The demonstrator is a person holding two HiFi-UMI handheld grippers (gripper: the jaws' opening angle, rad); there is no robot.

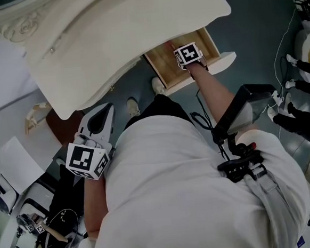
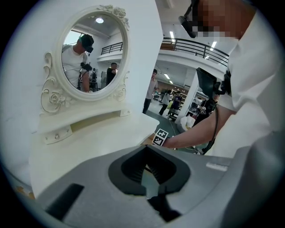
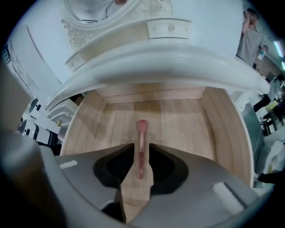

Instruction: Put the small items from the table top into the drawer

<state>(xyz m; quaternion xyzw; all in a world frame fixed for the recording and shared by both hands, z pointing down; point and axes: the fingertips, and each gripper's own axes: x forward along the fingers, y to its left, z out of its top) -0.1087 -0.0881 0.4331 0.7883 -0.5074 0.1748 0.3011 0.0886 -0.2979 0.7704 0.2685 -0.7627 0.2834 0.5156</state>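
Observation:
The wooden drawer (image 1: 163,61) stands pulled out from under the white dressing table top (image 1: 111,38). My right gripper (image 1: 188,55) reaches steeply down into it. In the right gripper view, a slender pink item with a rounded end (image 3: 141,129) lies on the drawer floor (image 3: 187,120), partly between the jaws. The right gripper (image 3: 141,144) is open, with a gap showing on both sides of the item. My left gripper (image 1: 102,113) hangs off the table's front left edge, shut and holding nothing (image 2: 145,149). No other small items show on the table top.
An oval mirror (image 2: 91,53) in a carved white frame stands at the back of the table, with a small shelf drawer (image 3: 171,28) under it. The person's shoes (image 1: 157,86) are on the floor below the drawer front (image 1: 214,65). Other people and equipment stand around.

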